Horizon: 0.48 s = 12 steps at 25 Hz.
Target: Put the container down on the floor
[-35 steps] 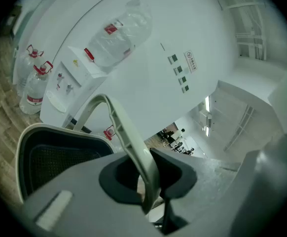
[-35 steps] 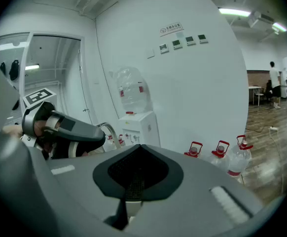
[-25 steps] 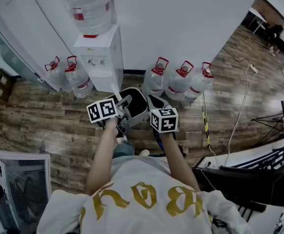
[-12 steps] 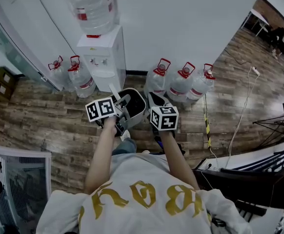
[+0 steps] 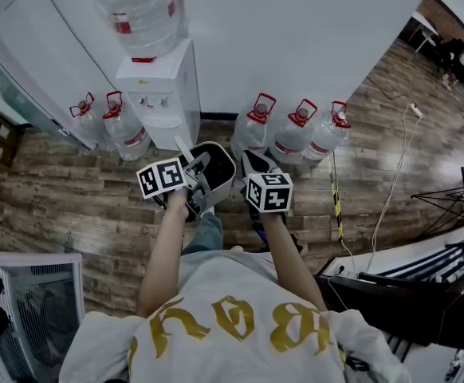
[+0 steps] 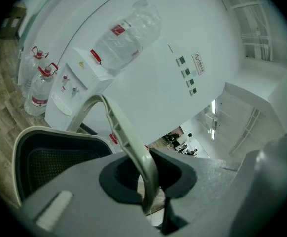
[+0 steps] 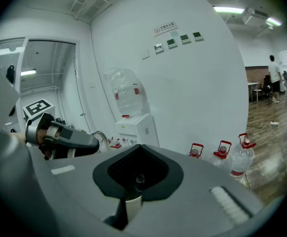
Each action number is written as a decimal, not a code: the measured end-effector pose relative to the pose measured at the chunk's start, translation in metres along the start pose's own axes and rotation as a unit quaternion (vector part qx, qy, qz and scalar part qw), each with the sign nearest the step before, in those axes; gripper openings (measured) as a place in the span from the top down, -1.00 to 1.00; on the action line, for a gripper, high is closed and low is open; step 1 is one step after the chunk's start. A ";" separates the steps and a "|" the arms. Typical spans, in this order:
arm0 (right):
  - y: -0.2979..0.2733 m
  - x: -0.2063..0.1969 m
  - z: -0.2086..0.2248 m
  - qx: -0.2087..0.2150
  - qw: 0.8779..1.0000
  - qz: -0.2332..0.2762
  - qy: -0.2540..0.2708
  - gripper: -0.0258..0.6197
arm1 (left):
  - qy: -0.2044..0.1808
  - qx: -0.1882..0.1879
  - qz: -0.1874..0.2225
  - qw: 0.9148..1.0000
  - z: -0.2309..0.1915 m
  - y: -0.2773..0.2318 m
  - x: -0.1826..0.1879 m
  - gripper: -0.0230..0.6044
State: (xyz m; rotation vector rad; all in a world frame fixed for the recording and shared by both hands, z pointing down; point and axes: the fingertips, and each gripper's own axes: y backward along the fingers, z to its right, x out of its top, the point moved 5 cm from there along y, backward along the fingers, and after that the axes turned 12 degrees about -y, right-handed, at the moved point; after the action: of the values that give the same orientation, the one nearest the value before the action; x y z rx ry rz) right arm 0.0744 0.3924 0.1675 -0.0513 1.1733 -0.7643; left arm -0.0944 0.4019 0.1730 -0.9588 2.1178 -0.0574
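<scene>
The container point(image 5: 222, 164) is a pale grey tub with a black mesh lining and an arched pale handle point(image 6: 115, 122). The head view shows it held up between both tools, above the wooden floor point(image 5: 80, 206), near the water dispenser point(image 5: 164, 94). Only the gripper views show the grips. The left gripper point(image 6: 151, 184) is clamped on the handle, and the right gripper point(image 7: 132, 196) pinches the tub's right rim.

The left gripper point(image 5: 203, 171) and container point(image 5: 222, 166) have edged slightly left
</scene>
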 end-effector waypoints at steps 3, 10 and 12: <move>-0.021 0.008 0.011 -0.009 1.000 -0.004 -0.007 0.83 | 0.008 -0.002 -0.011 1.000 -0.016 -0.022 0.011 0.76; -0.097 0.046 0.051 -0.049 0.998 -0.018 -0.019 0.83 | 0.019 -0.014 -0.048 0.999 -0.052 -0.096 0.051 0.77; -0.117 0.063 0.060 -0.062 0.998 -0.015 -0.022 0.83 | 0.018 -0.022 -0.064 0.998 -0.059 -0.118 0.064 0.78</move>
State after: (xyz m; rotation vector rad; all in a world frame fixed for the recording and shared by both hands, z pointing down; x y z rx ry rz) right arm 0.0755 0.2481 0.1904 -0.1890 1.1796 -0.7128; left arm -0.0881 0.2605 0.2119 -1.1269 2.0959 -0.0931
